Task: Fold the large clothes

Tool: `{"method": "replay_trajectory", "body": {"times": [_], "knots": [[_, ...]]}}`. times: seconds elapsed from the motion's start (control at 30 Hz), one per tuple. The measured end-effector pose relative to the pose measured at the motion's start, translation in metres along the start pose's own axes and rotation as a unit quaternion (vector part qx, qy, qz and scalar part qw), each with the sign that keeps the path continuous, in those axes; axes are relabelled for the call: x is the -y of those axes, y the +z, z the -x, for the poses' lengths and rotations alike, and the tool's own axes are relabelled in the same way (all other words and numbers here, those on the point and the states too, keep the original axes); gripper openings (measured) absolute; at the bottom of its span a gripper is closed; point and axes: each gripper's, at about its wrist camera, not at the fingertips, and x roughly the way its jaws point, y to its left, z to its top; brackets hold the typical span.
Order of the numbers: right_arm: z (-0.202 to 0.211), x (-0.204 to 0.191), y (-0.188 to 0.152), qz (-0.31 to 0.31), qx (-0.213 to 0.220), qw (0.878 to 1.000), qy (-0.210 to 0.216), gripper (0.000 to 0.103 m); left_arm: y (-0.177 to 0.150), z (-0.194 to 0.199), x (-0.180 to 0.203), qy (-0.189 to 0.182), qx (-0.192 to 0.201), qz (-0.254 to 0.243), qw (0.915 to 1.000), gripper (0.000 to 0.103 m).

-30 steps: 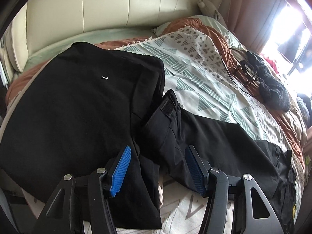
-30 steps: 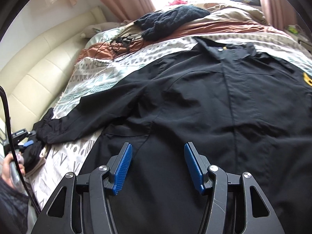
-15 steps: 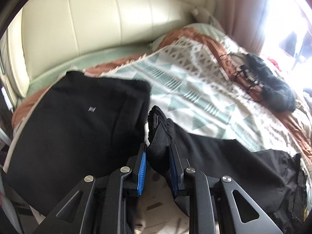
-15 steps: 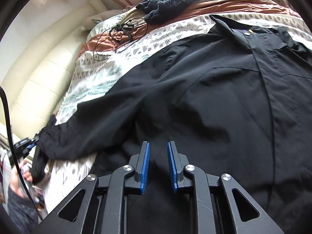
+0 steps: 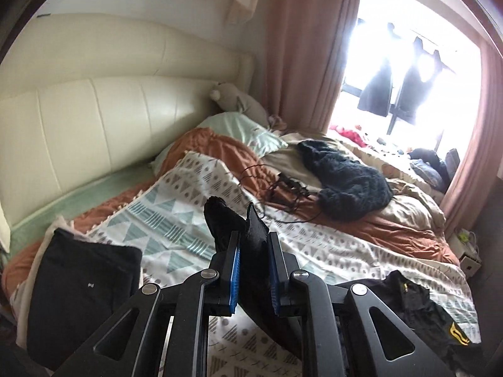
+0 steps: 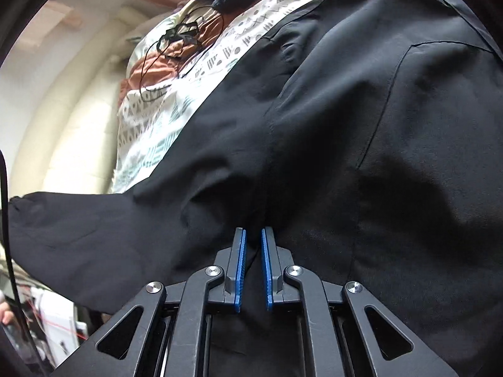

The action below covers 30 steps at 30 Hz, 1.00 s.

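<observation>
A large black jacket (image 6: pixel 361 125) lies spread on the patterned bed cover; its far part with a yellow badge shows in the left wrist view (image 5: pixel 421 308). My left gripper (image 5: pixel 253 245) is shut on the sleeve cuff (image 5: pixel 232 223) and holds it lifted above the bed. My right gripper (image 6: pixel 252 242) is shut on the jacket fabric near the armpit seam, raised. The sleeve (image 6: pixel 94 229) stretches away to the left.
A folded black garment (image 5: pixel 81 289) lies at the bed's left. A dark knit sweater (image 5: pixel 345 182) and tangled black cables (image 5: pixel 283 188) lie farther back. The cream headboard (image 5: pixel 94 119), pillows, pink curtains and a bright window stand behind.
Both grippers closed on the jacket, the left on the cuff, the right near the armpit. Both have since lifted the fabric off the bed.
</observation>
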Motion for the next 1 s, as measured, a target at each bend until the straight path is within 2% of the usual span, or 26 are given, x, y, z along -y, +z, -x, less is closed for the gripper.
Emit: {"method": "replay_trajectory", "body": {"times": [0.07, 0.1, 0.13, 0.2, 0.4, 0.6, 0.8, 1.0], "knots": [[0.021, -0.002, -0.004, -0.004, 0.010, 1.000, -0.002, 0.018, 0.015, 0.010, 0.025, -0.021, 0.012, -0.021, 0.9995, 0.016], [0.034, -0.001, -0.009, -0.006, 0.018, 1.000, 0.002, 0.027, 0.021, 0.015, 0.036, -0.031, 0.017, -0.029, 0.9989, 0.015], [0.043, 0.000, -0.012, -0.005, 0.025, 1.000, 0.000, 0.040, 0.027, 0.020, 0.049, -0.042, 0.022, -0.040, 0.9981, 0.015], [0.072, -0.003, -0.023, 0.004, 0.048, 0.999, -0.008, 0.049, 0.036, 0.030, 0.073, -0.066, 0.029, -0.053, 0.9960, 0.015], [0.149, 0.007, -0.054, 0.001, 0.094, 0.995, -0.025, 0.049, 0.054, 0.048, 0.139, -0.126, 0.042, -0.088, 0.9872, 0.015], [0.229, 0.030, -0.085, -0.021, 0.142, 0.989, -0.046, 0.049, 0.055, 0.063, 0.213, -0.190, 0.034, -0.123, 0.9734, 0.013], [0.299, 0.058, -0.109, -0.047, 0.186, 0.979, -0.069, 0.049, 0.037, 0.063, 0.279, -0.247, 0.011, -0.151, 0.9571, 0.013], [0.355, 0.089, -0.129, -0.074, 0.229, 0.965, -0.104, 0.050, 0.002, 0.055, 0.334, -0.295, -0.023, -0.168, 0.9404, 0.013]]}}
